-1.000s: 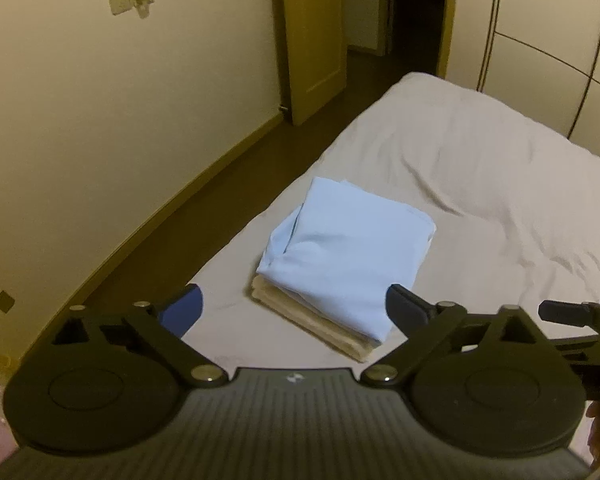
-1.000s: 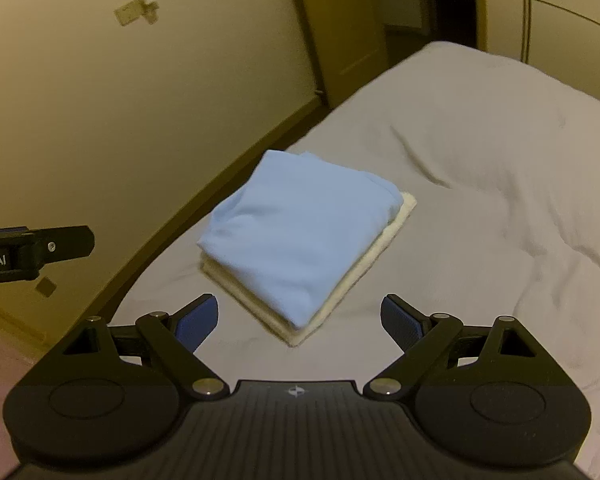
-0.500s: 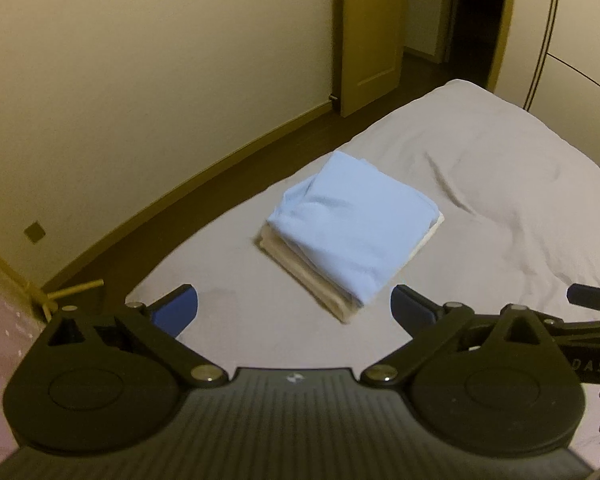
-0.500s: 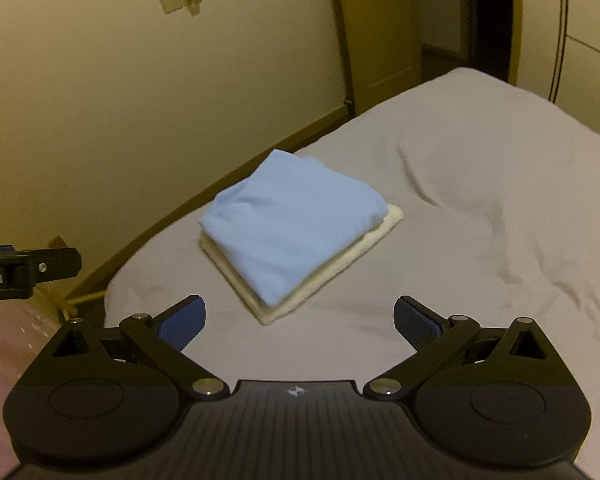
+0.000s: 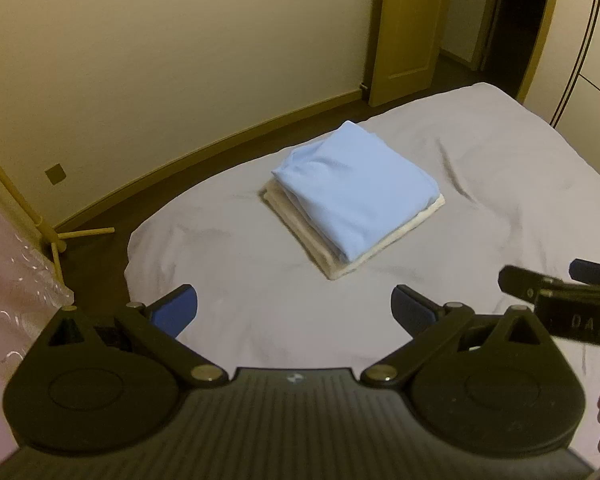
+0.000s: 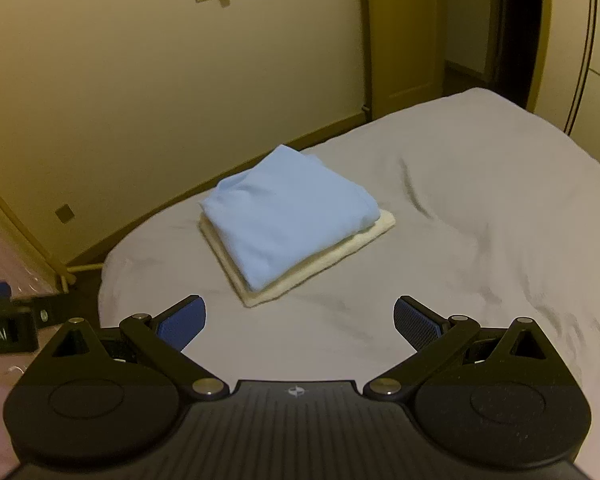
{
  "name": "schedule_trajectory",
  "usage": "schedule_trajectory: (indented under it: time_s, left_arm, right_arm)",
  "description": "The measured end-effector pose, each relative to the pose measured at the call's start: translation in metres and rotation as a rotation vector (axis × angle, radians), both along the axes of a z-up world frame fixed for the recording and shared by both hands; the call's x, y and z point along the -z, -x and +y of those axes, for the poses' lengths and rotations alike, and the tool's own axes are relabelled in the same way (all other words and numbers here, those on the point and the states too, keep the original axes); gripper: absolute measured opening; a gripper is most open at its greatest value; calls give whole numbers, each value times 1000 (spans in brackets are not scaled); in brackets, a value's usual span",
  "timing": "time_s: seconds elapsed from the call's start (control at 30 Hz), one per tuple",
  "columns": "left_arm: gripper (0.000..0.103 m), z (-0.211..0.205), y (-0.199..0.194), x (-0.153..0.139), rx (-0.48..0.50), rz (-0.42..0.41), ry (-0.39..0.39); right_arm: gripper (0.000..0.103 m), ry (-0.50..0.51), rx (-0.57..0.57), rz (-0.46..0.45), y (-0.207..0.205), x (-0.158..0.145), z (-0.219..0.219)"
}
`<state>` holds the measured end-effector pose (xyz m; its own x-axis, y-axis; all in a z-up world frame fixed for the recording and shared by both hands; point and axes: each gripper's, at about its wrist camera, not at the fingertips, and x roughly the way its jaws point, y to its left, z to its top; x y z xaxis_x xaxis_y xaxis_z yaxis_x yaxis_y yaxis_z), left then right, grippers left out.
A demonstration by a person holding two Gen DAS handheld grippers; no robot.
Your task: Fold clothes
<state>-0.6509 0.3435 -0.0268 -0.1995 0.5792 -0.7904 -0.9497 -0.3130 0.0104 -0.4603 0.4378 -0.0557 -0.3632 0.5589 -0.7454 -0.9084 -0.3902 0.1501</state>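
A folded light-blue garment [image 5: 352,188] lies on top of a folded cream garment [image 5: 384,244] near the corner of the bed [image 5: 260,300]. The same stack shows in the right wrist view, blue [image 6: 284,212] over cream [image 6: 320,264]. My left gripper [image 5: 294,308] is open and empty, held back above the bed short of the stack. My right gripper [image 6: 300,318] is open and empty, also short of the stack. The right gripper's side shows at the right edge of the left wrist view [image 5: 560,300].
The bed sheet [image 6: 480,220] is grey and wrinkled to the right. A cream wall [image 5: 180,60] and dark floor [image 5: 100,248] run along the left. A wooden stand [image 5: 56,236] and pink plastic-wrapped thing [image 5: 12,280] are at the left. An open door [image 5: 408,28] is behind.
Both grippers have drawn back and away from the folded stack, which now looks smaller and farther. The stack has not moved. Both grippers stay open.
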Motion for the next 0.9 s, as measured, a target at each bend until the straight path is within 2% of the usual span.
schedule_trajectory:
  time_s: [0.13, 0.4, 0.7, 0.9]
  left_arm:
    - [102, -8, -6, 1, -9, -6, 5]
    - [102, -4, -13, 12, -52, 22, 52]
    - [102, 13, -11, 23, -71, 10, 71]
    - [102, 30, -11, 32, -56, 7, 96]
  right_arm:
    - [103, 32, 1, 46, -5, -1, 2]
    - [103, 84, -19, 29, -6, 10, 11]
    - [103, 143, -1, 71, -11, 25, 29]
    - [103, 162, -8, 35, -8, 37, 36]
